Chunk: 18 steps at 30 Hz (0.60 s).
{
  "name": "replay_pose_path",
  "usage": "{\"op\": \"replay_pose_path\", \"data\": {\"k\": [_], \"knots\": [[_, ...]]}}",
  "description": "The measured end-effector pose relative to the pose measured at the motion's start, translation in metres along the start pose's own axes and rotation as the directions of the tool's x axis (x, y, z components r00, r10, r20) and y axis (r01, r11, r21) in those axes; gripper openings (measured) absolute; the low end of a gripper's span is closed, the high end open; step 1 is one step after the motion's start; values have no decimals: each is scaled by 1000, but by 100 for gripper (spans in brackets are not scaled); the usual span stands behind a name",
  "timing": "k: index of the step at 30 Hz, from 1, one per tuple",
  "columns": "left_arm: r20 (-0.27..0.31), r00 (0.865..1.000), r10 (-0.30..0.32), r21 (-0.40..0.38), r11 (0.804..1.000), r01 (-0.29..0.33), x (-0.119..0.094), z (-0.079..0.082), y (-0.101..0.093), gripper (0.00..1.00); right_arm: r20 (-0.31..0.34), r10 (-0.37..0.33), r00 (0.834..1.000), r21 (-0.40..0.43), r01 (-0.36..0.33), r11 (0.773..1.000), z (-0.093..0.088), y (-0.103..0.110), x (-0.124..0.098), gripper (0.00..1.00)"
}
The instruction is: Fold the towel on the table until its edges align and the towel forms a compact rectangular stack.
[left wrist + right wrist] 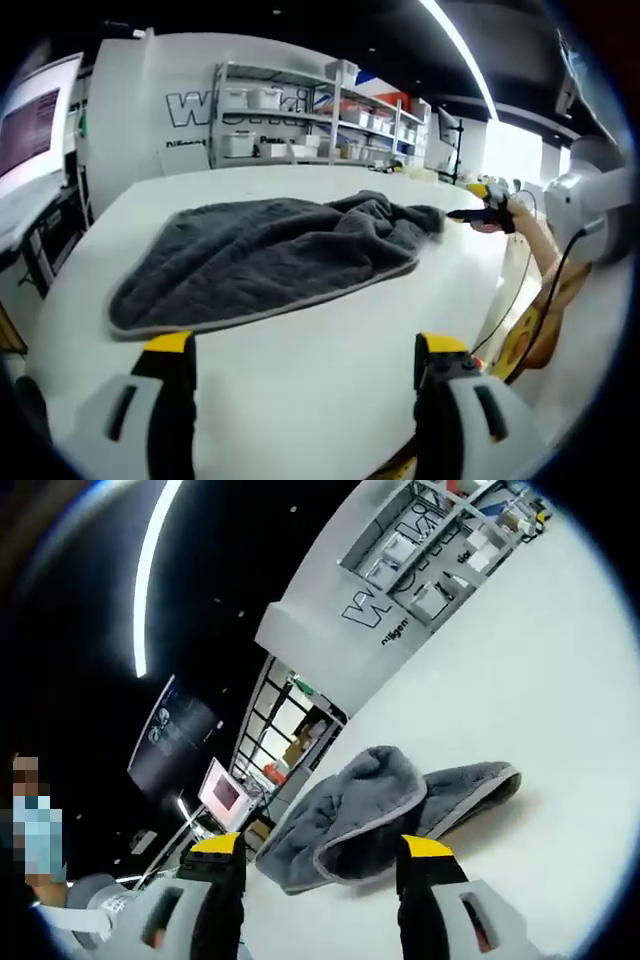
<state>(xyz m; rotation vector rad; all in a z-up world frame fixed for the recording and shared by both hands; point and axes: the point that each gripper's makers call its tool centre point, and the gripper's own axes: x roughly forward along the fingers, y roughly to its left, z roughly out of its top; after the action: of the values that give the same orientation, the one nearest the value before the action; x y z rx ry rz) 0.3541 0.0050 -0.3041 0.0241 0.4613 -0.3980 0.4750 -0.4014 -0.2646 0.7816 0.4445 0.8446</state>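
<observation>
A dark grey towel (pixel 260 255) lies on the white table (pixel 300 390), flat on its left part and bunched up toward its right end. My left gripper (pixel 304 345) is open and hovers over bare table, short of the towel's near edge. My right gripper (pixel 472 214), held in a person's hand, points at the towel's bunched right corner from just beside it. In the right gripper view the towel (pixel 370 805) shows a rolled, light-trimmed edge right ahead of the right gripper (pixel 321 847), whose jaws stand wide apart with nothing pinched between them.
Metal shelves with white bins (pixel 300 120) stand behind the table against a lettered wall. A monitor (pixel 30 130) is at the far left. The table's right edge (pixel 500 290) runs close to the person's arm (pixel 545 250).
</observation>
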Motion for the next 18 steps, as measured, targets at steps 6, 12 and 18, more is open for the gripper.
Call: {"op": "replay_pose_path", "data": {"k": [6, 12, 18], "knots": [[0, 1000, 8, -3, 1000, -8, -3, -1, 2, 95, -30, -23, 999, 50, 25, 998, -3, -18, 3, 55], [0, 1000, 12, -13, 1000, -12, -2, -3, 4, 95, 20, -13, 1000, 114, 10, 993, 8, -24, 7, 49], [2, 1000, 6, -8, 1000, -6, -1, -1, 1, 95, 14, -3, 1000, 124, 2, 992, 9, -25, 12, 43]]}}
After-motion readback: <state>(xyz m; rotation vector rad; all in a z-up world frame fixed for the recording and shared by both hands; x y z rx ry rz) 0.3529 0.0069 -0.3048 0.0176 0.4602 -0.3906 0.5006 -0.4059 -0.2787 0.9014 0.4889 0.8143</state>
